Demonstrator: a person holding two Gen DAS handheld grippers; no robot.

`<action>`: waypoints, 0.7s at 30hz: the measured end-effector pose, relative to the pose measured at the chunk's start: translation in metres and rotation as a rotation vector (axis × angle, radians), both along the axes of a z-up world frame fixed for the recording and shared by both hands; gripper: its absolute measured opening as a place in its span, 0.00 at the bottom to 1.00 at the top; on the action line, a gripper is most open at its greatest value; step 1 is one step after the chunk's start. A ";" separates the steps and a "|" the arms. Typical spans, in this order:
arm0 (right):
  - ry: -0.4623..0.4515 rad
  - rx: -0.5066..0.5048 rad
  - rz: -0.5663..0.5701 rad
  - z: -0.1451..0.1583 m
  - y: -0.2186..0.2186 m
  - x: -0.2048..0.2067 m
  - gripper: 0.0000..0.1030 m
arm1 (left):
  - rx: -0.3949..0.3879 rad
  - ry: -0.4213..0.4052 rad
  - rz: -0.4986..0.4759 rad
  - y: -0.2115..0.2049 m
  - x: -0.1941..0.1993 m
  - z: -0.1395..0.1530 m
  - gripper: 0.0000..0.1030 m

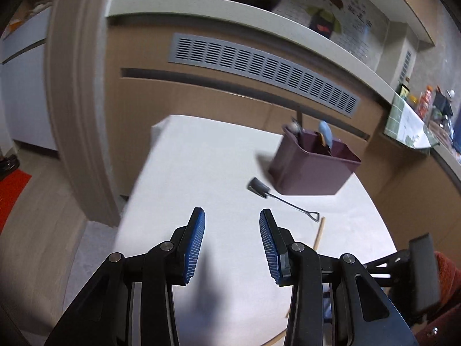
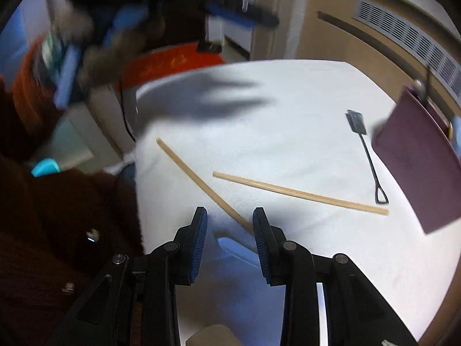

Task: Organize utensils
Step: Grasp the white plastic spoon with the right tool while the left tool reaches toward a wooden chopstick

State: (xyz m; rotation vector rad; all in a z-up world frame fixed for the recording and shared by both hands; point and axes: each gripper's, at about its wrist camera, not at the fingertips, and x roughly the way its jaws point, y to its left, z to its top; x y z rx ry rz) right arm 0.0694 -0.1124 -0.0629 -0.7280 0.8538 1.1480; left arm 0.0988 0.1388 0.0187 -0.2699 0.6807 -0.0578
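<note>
A purple utensil box [image 1: 312,170] stands on the white table [image 1: 201,173] and holds a blue-handled utensil [image 1: 326,132] and another utensil. A small black shovel-shaped spoon [image 1: 283,200] lies in front of it. My left gripper [image 1: 232,222] is open and empty above the table. In the right wrist view my right gripper [image 2: 230,219] is open, low over the table, with one end of a wooden chopstick [image 2: 198,178] between its fingertips. A second chopstick [image 2: 299,193] lies to the right, by the black spoon [image 2: 366,152] and the box [image 2: 417,161]. A blue utensil [image 2: 236,248] lies below the gripper.
A brown cabinet with a grey vent [image 1: 259,69] stands behind the table. A counter with bottles [image 1: 426,101] is at the far right. The left gripper and hand [image 2: 144,20] show blurred at the top left of the right wrist view. A red mat [image 2: 173,60] lies on the floor.
</note>
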 end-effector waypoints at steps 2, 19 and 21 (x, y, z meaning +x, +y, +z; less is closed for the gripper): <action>-0.043 -0.038 0.001 -0.008 0.005 -0.001 0.27 | -0.015 0.000 0.012 0.006 -0.003 -0.002 0.39; 0.153 0.118 -0.652 0.005 -0.114 0.124 0.25 | -0.006 0.218 -0.380 -0.094 0.025 -0.068 0.39; 0.199 0.153 -0.672 0.010 -0.130 0.117 0.25 | 0.030 0.243 -0.443 -0.120 0.027 -0.075 0.39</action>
